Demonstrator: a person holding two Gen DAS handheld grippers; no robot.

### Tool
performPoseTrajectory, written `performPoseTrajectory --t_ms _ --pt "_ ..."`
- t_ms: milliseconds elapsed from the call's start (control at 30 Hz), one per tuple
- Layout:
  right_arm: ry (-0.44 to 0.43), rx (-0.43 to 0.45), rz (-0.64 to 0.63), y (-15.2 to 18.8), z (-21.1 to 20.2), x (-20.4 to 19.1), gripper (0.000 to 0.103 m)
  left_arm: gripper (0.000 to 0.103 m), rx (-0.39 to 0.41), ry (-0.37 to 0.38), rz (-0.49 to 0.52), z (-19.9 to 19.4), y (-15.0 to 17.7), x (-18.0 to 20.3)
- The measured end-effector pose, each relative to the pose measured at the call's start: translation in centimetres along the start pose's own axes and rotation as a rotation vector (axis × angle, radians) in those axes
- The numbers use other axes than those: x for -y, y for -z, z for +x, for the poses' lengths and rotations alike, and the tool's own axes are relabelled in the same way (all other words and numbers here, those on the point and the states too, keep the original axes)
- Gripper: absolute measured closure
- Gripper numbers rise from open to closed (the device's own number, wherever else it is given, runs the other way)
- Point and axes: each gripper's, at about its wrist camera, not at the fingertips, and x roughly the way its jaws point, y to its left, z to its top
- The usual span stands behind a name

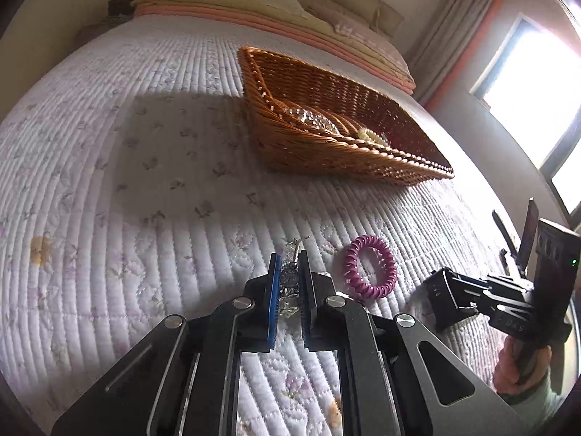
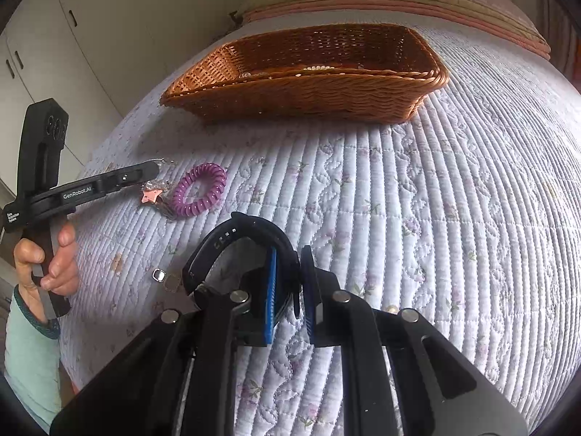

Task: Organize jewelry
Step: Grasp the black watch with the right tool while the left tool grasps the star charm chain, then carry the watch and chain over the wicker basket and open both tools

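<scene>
Looking along the left tongs (image 1: 289, 276), a small keychain (image 1: 288, 278) sat between the two blue pads, which had closed in on it but may not yet have been pinching; it lay on the bed (image 1: 127, 189). It looked light, loose and dangly, so I judged the firm charm body a better hold than the thin chain. Just right of the tongs lay a purple coil hair tie (image 1: 370, 268), springy and soft, easiest taken across one side of its ring. Well ahead stood the basket (image 1: 326, 152).

Looking along the right tongs (image 2: 288, 283), they were clenched on a black watch (image 2: 232, 239), gripping its rubbery strap, which bowed up to the left. I judged it light but floppy. Ahead and left lay the keychain (image 2: 154, 192) and hair tie (image 2: 199, 189), with the basket (image 2: 301, 98) far ahead.
</scene>
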Motion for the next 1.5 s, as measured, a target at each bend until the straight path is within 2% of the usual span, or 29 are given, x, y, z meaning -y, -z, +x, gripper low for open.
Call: performPoseTrajectory --t_ms 167,300,333,500,700,900,1200,1500 --pt "-0.024 0.041 0.061 0.7 -1.5 0.6 0.092 0.095 0.061 0.029 -0.077 -3.4 1.7 -1.2" --pt "-0.001 0.035 0.058 1.1 -1.6 0.4 0.092 0.095 0.021 0.181 -0.199 -4.2 3.3 -2.9" --pt "0.003 0.032 0.062 1.1 -1.5 0.5 0.092 0.095 0.013 0.198 -0.23 -4.2 3.8 -3.4" --pt "0.013 0.001 0.078 1.4 -0.8 0.9 0.092 0.095 0.018 0.193 -0.29 -4.4 5.2 -4.7" --pt "0.008 -0.02 0.092 1.4 -0.6 1.1 0.09 0.095 0.064 0.114 -0.288 -4.9 6.3 -4.9" --pt "-0.004 -0.014 0.102 0.9 0.0 1.0 0.089 0.095 0.099 0.087 -0.25 -5.5 7.4 -4.0" --pt "-0.116 0.032 0.18 2.4 -1.4 2.2 0.093 0.095 0.121 0.171 -0.226 -6.4 7.6 -2.7" --pt "-0.135 0.107 0.137 1.6 -4.7 1.2 0.093 0.095 0.196 0.268 -0.162 -9.6 5.5 1.5"
